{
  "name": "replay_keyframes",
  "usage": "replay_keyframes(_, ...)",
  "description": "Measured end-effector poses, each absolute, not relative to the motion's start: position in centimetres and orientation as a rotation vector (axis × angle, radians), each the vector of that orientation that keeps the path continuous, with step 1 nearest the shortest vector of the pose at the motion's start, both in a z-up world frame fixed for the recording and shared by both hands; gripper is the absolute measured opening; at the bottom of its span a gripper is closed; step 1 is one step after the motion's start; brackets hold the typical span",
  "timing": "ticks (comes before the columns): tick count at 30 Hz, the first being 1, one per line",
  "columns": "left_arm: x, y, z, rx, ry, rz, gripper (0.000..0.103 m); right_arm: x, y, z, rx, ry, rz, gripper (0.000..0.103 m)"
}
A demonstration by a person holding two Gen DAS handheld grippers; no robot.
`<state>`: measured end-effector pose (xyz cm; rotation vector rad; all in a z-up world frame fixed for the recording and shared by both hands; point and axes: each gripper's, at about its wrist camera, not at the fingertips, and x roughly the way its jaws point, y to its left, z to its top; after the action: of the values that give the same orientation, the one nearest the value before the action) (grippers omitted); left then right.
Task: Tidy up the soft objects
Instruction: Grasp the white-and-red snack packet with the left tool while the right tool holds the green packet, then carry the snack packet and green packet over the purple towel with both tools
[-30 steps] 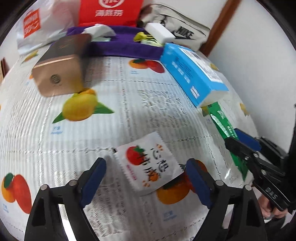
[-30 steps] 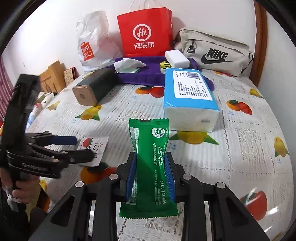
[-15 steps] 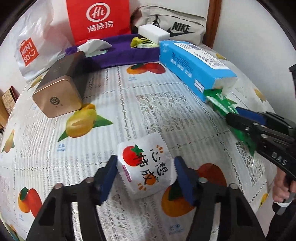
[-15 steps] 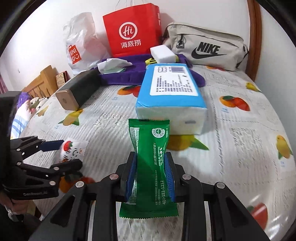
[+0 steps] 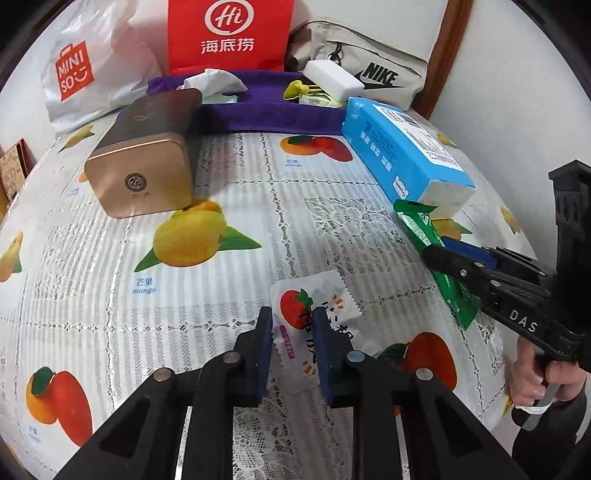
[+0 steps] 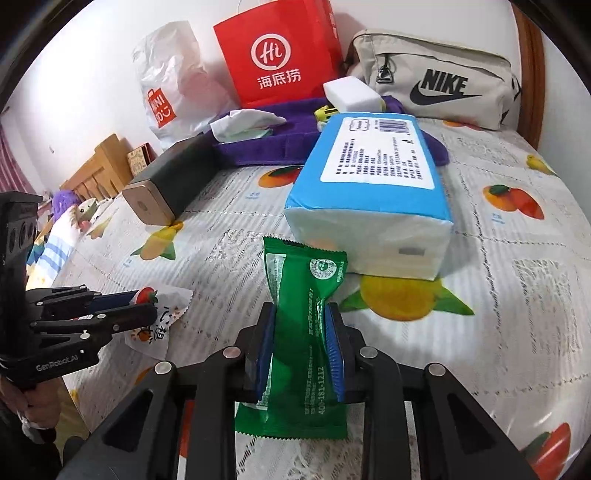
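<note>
A white sachet with a strawberry print (image 5: 295, 302) lies on the fruit-print cloth. My left gripper (image 5: 293, 332) points down at it, its jaws closing, and both blue pads pinch the crumpled sachet between them. The right wrist view shows the same grip from the side, at the left gripper (image 6: 144, 302). My right gripper (image 6: 299, 332) is shut on a green packet (image 6: 306, 280) and its jaws are still tightening. The packet's top end nearly touches the blue tissue pack (image 6: 373, 173). In the left wrist view the right gripper (image 5: 439, 247) comes in from the right.
A purple cloth tray (image 5: 266, 114) at the back holds tissues, a white block (image 5: 332, 77) and small items. A gold tin (image 5: 140, 173) lies at the left. A red paper bag (image 5: 229, 33), a white plastic bag (image 5: 81, 74) and a beige bag (image 6: 436, 77) line the wall.
The left jaws went from wide apart around the sachet to pinched on it. The right gripper carried the green packet forward and down, closer to the blue tissue pack.
</note>
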<state>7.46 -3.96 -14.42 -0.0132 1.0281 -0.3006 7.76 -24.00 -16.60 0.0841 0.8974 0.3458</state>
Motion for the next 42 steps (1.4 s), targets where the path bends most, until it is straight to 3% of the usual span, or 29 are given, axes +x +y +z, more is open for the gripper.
replay_keyframes(24,8.5,4.7,-10.8,-0.187,0.938,-0.199,0.005,4.5,-25.3,-12.4,0.049,0.906,0.296,0.027)
replay_keyframes(42,11.0,6.9,-6.5,-0.232,0.857,-0.196,0.005,7.1,-24.6,-7.4,0.02,0.832,0.324,0.027)
